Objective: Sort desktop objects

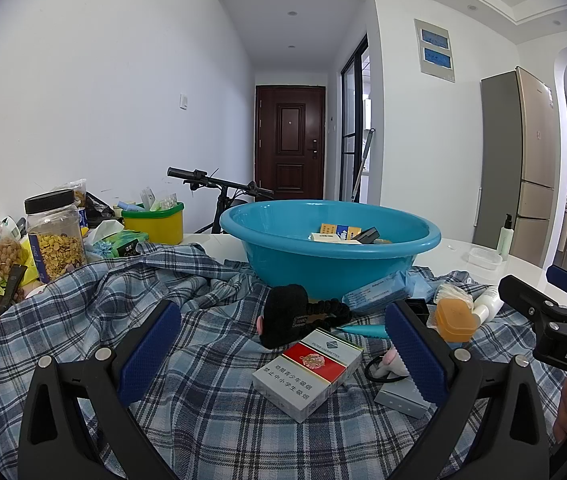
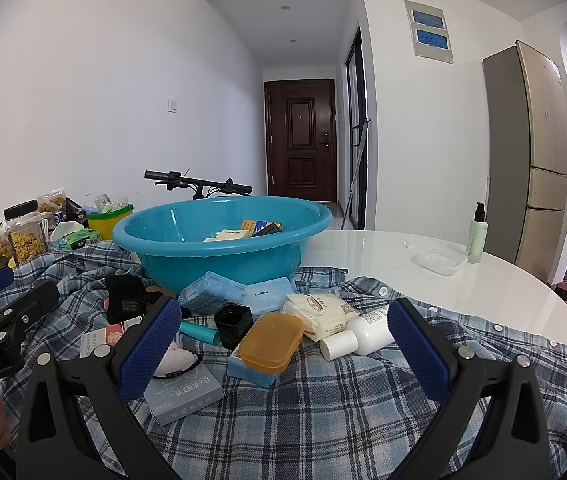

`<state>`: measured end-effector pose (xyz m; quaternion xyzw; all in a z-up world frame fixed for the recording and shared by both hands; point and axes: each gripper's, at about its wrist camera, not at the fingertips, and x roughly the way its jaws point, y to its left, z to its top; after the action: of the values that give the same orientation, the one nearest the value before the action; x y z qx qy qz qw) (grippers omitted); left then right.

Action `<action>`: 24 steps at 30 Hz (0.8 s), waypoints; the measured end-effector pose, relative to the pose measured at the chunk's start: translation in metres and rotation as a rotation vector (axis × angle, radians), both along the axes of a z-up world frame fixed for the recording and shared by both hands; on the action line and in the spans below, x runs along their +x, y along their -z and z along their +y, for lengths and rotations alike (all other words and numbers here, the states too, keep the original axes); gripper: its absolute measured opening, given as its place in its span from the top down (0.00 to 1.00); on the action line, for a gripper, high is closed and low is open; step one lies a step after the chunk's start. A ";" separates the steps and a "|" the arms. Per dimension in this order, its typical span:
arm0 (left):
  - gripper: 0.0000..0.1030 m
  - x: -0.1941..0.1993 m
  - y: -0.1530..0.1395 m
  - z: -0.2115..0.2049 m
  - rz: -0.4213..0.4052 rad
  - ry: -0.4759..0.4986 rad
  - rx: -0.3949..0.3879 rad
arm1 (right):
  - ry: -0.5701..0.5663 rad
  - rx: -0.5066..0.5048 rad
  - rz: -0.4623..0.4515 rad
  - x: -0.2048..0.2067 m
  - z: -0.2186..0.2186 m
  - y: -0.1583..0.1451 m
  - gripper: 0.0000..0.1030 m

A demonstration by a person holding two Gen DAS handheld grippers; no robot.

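My left gripper (image 1: pixel 283 356) is open and empty, its blue pads on either side of a red, white and grey cigarette pack (image 1: pixel 307 374) lying on the plaid shirt (image 1: pixel 203 420). My right gripper (image 2: pixel 283 348) is open and empty, with an orange soap box (image 2: pixel 271 342) between its pads, resting on a light blue box. A blue basin (image 1: pixel 329 246) behind them holds several small boxes; it also shows in the right wrist view (image 2: pixel 219 240). A white bottle (image 2: pixel 363 334), a tissue pack (image 2: pixel 319 312) and a grey box (image 2: pixel 183 394) lie nearby.
A black strap (image 1: pixel 287 316), blue packets (image 1: pixel 379 292) and a black cap (image 2: pixel 233 324) lie by the basin. A jar of snacks (image 1: pixel 55 236) and a yellow bin (image 1: pixel 155 222) stand at the left. A pump bottle (image 2: pixel 475 236) and a clear tub (image 2: pixel 441 260) sit on the white table (image 2: pixel 463 308).
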<state>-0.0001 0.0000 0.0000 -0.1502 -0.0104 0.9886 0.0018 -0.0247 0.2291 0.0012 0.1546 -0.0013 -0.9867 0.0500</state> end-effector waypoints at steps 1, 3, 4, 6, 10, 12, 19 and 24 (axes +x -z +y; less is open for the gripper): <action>0.00 0.000 0.000 0.000 0.000 0.000 0.000 | 0.000 0.000 0.000 0.000 0.000 0.000 0.00; 0.00 0.000 0.000 0.000 0.000 0.000 0.000 | 0.000 0.000 0.000 0.000 0.000 0.000 0.00; 0.00 0.000 0.000 0.000 0.000 0.000 0.000 | 0.000 0.000 0.000 0.000 0.000 0.000 0.00; 0.00 0.000 0.000 0.000 0.000 0.000 0.000 | 0.000 0.000 0.000 0.000 0.000 0.000 0.00; 0.00 0.000 0.000 0.000 0.000 0.000 0.000 | 0.000 -0.001 0.000 0.000 0.000 0.000 0.00; 0.00 0.000 0.000 0.000 0.000 0.000 0.000 | 0.000 -0.001 0.000 0.000 0.000 0.000 0.00; 0.00 0.000 0.000 0.000 0.000 0.000 0.001 | 0.000 -0.001 -0.001 0.000 0.001 0.001 0.00; 0.00 0.000 0.000 0.000 0.004 0.010 0.001 | 0.000 -0.001 -0.001 0.000 0.001 0.001 0.00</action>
<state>0.0001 0.0004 0.0000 -0.1484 -0.0100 0.9888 0.0067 -0.0248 0.2298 0.0007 0.1549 -0.0020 -0.9867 0.0500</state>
